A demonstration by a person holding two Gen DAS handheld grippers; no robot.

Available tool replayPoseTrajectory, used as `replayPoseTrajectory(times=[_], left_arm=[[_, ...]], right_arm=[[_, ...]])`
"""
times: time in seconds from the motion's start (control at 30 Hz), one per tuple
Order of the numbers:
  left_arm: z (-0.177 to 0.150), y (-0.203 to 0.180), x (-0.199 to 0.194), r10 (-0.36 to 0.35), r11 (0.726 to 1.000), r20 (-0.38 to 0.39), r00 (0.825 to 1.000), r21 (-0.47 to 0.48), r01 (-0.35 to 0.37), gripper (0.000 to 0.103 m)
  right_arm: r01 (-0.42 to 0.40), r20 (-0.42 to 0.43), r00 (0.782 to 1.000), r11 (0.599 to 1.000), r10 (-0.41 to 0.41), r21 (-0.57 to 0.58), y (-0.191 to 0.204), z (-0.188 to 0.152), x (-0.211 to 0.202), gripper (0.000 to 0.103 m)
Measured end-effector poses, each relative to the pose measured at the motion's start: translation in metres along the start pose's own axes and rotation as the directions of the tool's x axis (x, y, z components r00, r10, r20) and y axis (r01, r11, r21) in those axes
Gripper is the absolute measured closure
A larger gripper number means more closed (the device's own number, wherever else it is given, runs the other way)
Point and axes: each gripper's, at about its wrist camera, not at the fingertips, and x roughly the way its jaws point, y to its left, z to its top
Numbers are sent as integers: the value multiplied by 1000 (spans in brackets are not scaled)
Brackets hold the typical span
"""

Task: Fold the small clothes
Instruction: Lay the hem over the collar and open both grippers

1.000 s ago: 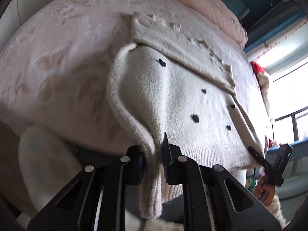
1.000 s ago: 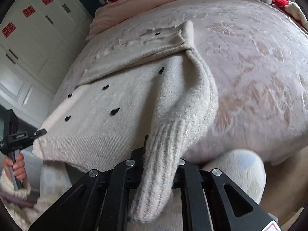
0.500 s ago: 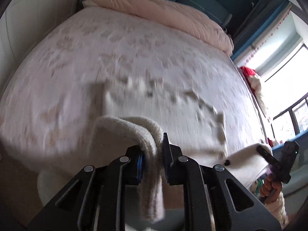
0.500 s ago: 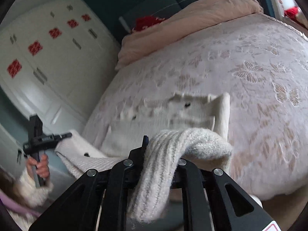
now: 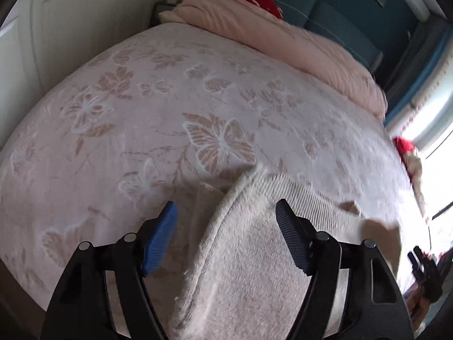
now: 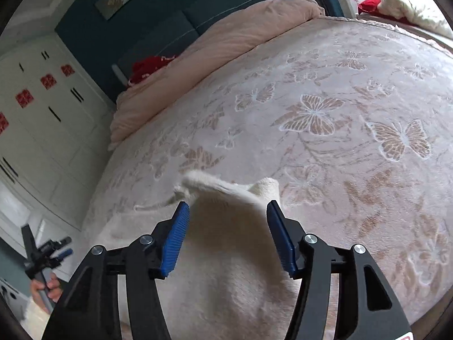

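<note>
In the left wrist view, the left tongs (image 5: pixel 226 218) are opening, their blue pads (image 5: pixel 160 240) apart with the cream knit sweater (image 5: pixel 249 260) lying loose between them, touching neither pad. The sweater's ribbed edge reaches toward 12 o'clock from the tongs and runs off toward 3 o'clock over the butterfly-patterned bed cover (image 5: pixel 170 107). A folded pink duvet (image 5: pixel 277 36) lies at 1 o'clock.

In the right wrist view, the other gripper, held in a hand (image 6: pixel 45 286), shows at 8 o'clock. The right tongs (image 6: pixel 226 215) are opening too; the sweater (image 6: pixel 223 249) fills the gap between the pads, its folded corner poking up at 12 o'clock, unpinched.
</note>
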Motion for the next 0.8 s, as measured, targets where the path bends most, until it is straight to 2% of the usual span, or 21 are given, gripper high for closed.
replayPoseTrajectory(times=[0.07,0.17,0.23,0.27,0.3,0.33,0.37,0.4,0.43,0.47,0.5,0.57,0.63,0.7,0.77,0.8], left_arm=[[1,-10,15,0,999,-40,999,44,2,29],[1,-30,46,64,993,-79,995,107,-55,27],[1,-35,68,83,990,-117,990,119,-69,27],[1,-35,83,101,991,-158,982,106,-84,39],[1,-34,91,90,993,-193,977,89,-74,66],[0,-33,96,79,996,-223,972,68,-65,77],[-1,-30,100,47,999,-246,968,28,-42,90],[-2,-29,98,26,1000,-240,970,1,-27,92],[-2,-28,95,30,1000,-226,974,-1,-31,93],[-2,-30,86,33,999,-203,979,4,-32,94],[-1,-31,77,25,1000,-183,983,0,-25,95],[3,-30,46,-25,1000,-133,991,-19,22,95],[9,-29,12,-57,998,-87,995,-32,54,95],[14,-24,-13,-37,999,-55,998,-41,35,95],[18,-18,-5,32,999,-66,997,-38,-35,94],[18,-15,11,63,997,-99,993,-28,-66,94]], right_arm=[[38,-39,998,998,-40,-54,3,-7,8,43],[107,-72,991,988,-115,-107,4,-8,28,41],[148,-76,984,981,-159,-128,2,-6,36,40],[170,-74,981,975,-182,-144,3,-4,41,40],[177,-72,979,972,-189,-154,4,-3,43,40],[167,-75,981,973,-181,-159,4,0,48,40],[155,-84,982,975,-170,-158,5,2,52,46],[144,-93,983,976,-160,-161,6,3,56,60],[139,-117,980,975,-160,-171,9,6,62,98],[142,-142,976,974,-168,-176,12,8,67,96],[116,-135,981,980,-138,-163,17,13,62,96],[21,-83,996,990,-33,-141,33,27,38,96],[-63,-43,997,990,58,-128,49,41,16,96],[-103,-24,995,985,101,-136,59,51,9,96],[-37,-48,998,988,30,-150,56,53,29,96],[35,-86,995,986,-49,-161,46,48,53,96]])
